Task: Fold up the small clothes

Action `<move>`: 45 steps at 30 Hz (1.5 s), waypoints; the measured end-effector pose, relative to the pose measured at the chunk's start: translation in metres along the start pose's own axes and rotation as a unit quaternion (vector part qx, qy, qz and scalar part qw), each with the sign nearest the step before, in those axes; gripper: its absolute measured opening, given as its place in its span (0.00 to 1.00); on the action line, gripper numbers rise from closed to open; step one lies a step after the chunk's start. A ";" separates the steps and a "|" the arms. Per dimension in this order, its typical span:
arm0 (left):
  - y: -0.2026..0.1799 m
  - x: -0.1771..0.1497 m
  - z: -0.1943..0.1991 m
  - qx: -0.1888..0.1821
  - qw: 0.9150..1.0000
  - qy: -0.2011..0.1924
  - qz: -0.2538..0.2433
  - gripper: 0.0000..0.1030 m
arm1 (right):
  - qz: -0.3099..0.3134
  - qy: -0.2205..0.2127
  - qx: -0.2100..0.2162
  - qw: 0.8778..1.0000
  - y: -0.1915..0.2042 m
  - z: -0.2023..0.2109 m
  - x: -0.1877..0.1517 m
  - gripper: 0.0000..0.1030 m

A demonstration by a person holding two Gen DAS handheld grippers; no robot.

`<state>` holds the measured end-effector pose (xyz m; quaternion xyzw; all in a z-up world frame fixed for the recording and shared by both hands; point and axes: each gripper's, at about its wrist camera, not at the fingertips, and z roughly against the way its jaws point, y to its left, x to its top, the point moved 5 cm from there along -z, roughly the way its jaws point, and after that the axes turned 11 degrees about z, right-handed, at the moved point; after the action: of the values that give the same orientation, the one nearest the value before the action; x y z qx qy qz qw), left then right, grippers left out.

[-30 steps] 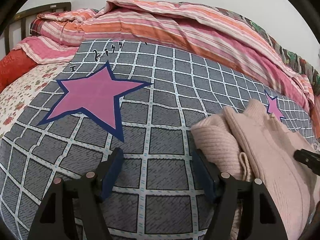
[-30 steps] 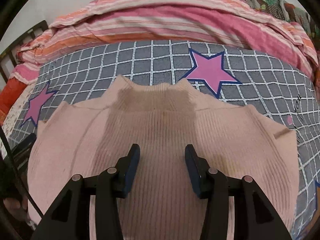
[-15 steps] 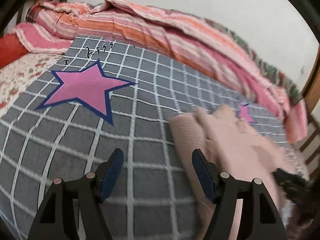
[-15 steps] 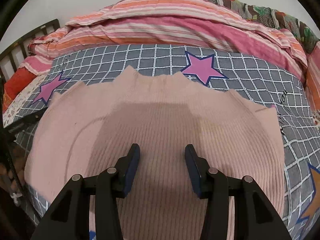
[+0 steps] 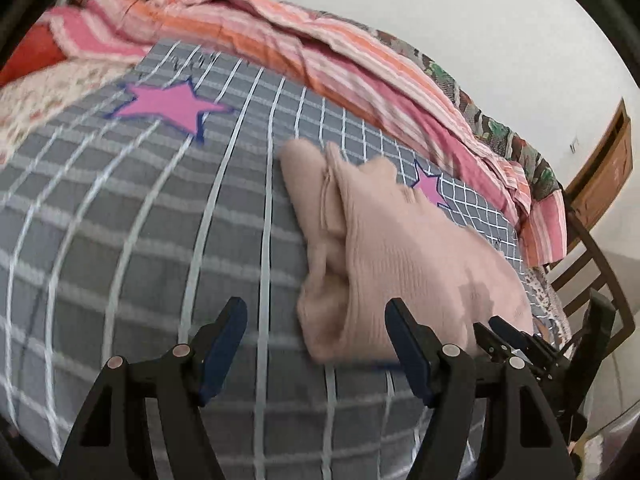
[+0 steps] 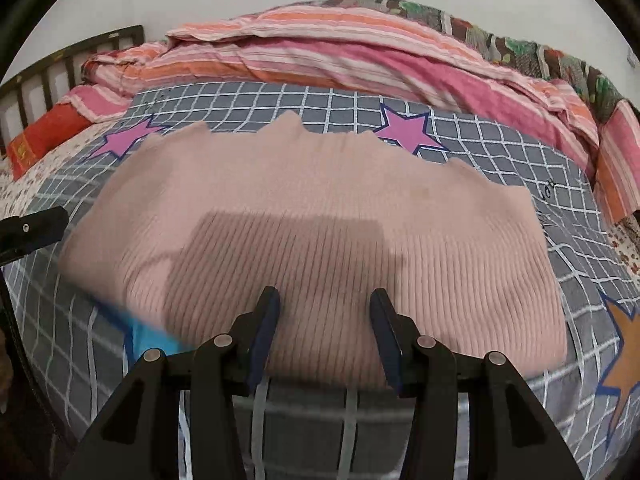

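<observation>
A pale pink ribbed knit sweater (image 6: 320,220) lies folded on the grey checked bedspread (image 6: 500,152). In the left wrist view the sweater (image 5: 400,240) sits to the right of centre, its folded edge facing left. My left gripper (image 5: 316,320) is open and empty, above the bedspread at the sweater's near left corner. My right gripper (image 6: 324,308) is open and empty, just above the sweater's near edge. The right gripper also shows at the lower right of the left wrist view (image 5: 532,348).
A striped pink and orange quilt (image 6: 340,52) is bunched along the far side of the bed. A dark headboard (image 6: 60,64) stands at the left. A wooden chair (image 5: 592,248) stands past the bed's right end. Pink stars (image 5: 172,104) mark the bedspread.
Both grippers have pulled back toward the near edge of the bed, so the whole folded sweater shows. The left view has swung right. Both stay open.
</observation>
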<state>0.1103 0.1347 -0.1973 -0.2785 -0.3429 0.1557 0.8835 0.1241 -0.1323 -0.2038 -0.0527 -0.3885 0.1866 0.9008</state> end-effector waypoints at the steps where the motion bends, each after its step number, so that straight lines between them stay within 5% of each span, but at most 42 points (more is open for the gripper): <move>1: 0.001 -0.005 0.001 -0.003 1.000 0.000 0.004 0.67 | 0.005 -0.003 0.003 1.000 0.002 0.005 -0.004 0.45; 8: -0.018 -0.028 -0.012 -0.025 1.000 0.012 0.006 0.67 | -0.016 -0.024 0.032 0.999 -0.030 0.035 -0.019 0.45; 18: -0.033 0.005 -0.047 -0.088 0.988 -0.028 0.124 0.59 | -0.154 -0.034 -0.001 0.987 -0.139 0.074 -0.056 0.45; 21: -0.037 0.020 -0.055 -0.050 0.990 -0.050 0.125 0.52 | -0.173 -0.037 -0.005 0.984 -0.154 0.080 -0.064 0.45; 25: -0.043 0.033 -0.059 -0.010 0.990 -0.067 0.120 0.30 | -0.189 -0.036 -0.011 0.981 -0.170 0.081 -0.075 0.45; 30: -0.083 0.047 -0.048 0.035 0.994 -0.085 0.060 0.21 | -0.212 -0.039 -0.015 0.976 -0.187 0.084 -0.090 0.45; 37: -0.207 0.048 -0.046 0.078 0.987 -0.116 -0.081 0.19 | -0.243 -0.044 -0.032 0.969 -0.216 0.096 -0.107 0.45; 42: -0.295 0.012 -0.077 0.085 0.978 -0.111 -0.156 0.19 | -0.258 -0.037 -0.056 0.964 -0.234 0.108 -0.121 0.45; 45: -0.325 -0.032 -0.114 0.073 0.976 -0.075 -0.189 0.19 | -0.263 -0.031 -0.071 0.962 -0.241 0.113 -0.130 0.45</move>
<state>0.1932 -0.1829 -0.0887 -0.1305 -0.4425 0.0312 0.8867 0.0321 -0.4097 -0.1559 -0.0060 -0.4287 -0.0837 0.8996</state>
